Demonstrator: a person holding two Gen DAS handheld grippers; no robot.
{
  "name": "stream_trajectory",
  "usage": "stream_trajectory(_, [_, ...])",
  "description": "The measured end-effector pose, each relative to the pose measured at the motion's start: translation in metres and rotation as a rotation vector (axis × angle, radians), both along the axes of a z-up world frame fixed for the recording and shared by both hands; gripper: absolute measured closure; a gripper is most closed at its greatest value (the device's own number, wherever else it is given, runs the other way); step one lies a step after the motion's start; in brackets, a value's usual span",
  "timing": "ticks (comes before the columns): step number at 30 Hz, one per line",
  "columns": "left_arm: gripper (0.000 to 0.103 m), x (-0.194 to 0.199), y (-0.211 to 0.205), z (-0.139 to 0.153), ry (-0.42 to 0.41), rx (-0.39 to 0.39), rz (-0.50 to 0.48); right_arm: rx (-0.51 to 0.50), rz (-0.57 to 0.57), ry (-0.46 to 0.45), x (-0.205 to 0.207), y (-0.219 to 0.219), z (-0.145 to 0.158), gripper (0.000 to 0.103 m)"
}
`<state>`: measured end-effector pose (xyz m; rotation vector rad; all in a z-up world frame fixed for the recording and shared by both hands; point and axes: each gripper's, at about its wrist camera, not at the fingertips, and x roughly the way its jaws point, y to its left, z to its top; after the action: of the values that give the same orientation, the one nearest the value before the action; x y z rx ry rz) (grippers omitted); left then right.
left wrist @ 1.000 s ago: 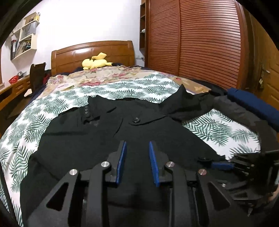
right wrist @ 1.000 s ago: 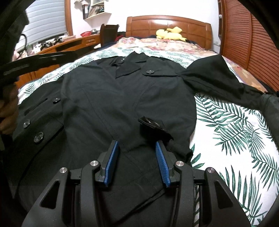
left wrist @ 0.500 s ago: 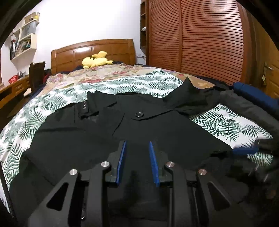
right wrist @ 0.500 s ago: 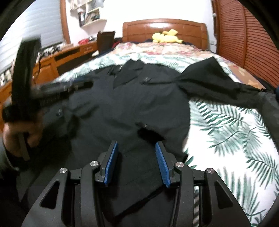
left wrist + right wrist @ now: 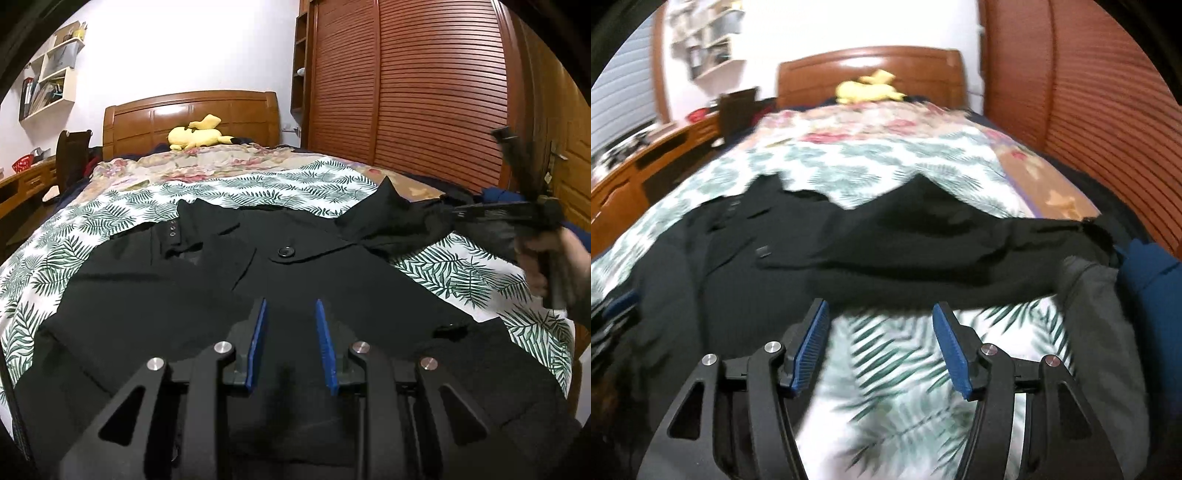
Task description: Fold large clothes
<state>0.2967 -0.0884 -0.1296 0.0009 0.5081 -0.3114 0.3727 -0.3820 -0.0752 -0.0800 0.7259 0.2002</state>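
Observation:
A large black coat (image 5: pixel 192 295) lies spread front-up on the bed, collar toward the headboard. Its right sleeve (image 5: pixel 391 225) stretches out to the right. My left gripper (image 5: pixel 290 310) hovers open and empty over the coat's lower middle. My right gripper (image 5: pixel 881 314) is open and empty above the leaf-print sheet, just in front of the outstretched sleeve (image 5: pixel 923 254). The right wrist view is motion-blurred. The right gripper's body also shows in the left wrist view (image 5: pixel 535 218), held up at the far right.
The leaf-print sheet (image 5: pixel 266 188) covers the bed, with a floral quilt (image 5: pixel 207 162) and a yellow plush toy (image 5: pixel 199 134) by the wooden headboard. Grey (image 5: pixel 1100 295) and blue (image 5: pixel 1152 273) clothes lie at the bed's right edge. A slatted wardrobe (image 5: pixel 424 92) stands right, a desk left.
My right gripper has swung from over the coat's hem to the right, toward the sleeve, and its jaws have opened wider. My left gripper has risen slightly and stays open.

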Motion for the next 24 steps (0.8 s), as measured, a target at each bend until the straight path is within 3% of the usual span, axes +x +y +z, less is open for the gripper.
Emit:
stream_trajectory(8, [0.078,-0.003,-0.002,0.001,-0.014,0.009,-0.01,0.057,-0.223,0.142,0.067,-0.057,-0.041,0.043])
stream_trajectory(12, [0.078,-0.005,-0.002,0.003,-0.021,0.007,-0.016,0.045,-0.291,0.193,0.076,-0.07,-0.054,0.043])
stream_trajectory(15, [0.078,-0.007,-0.002,0.005,-0.029,0.001,-0.019,0.091,-0.333,0.225,0.08,-0.082,-0.063,0.043])
stream_trajectory(20, [0.078,-0.011,-0.002,0.008,-0.043,0.003,-0.021,0.13,-0.347,0.222,0.088,-0.089,-0.062,0.043])
stream_trajectory(22, [0.078,-0.012,-0.002,0.008,-0.046,0.007,-0.019,0.143,-0.341,0.22,0.093,-0.09,-0.061,0.064])
stream_trajectory(23, [0.078,-0.012,-0.002,0.008,-0.047,0.007,-0.022,0.152,-0.332,0.224,0.095,-0.089,-0.061,0.092])
stream_trajectory(24, [0.078,-0.012,-0.003,0.008,-0.046,0.009,-0.024,0.157,-0.323,0.231,0.098,-0.087,-0.06,0.097])
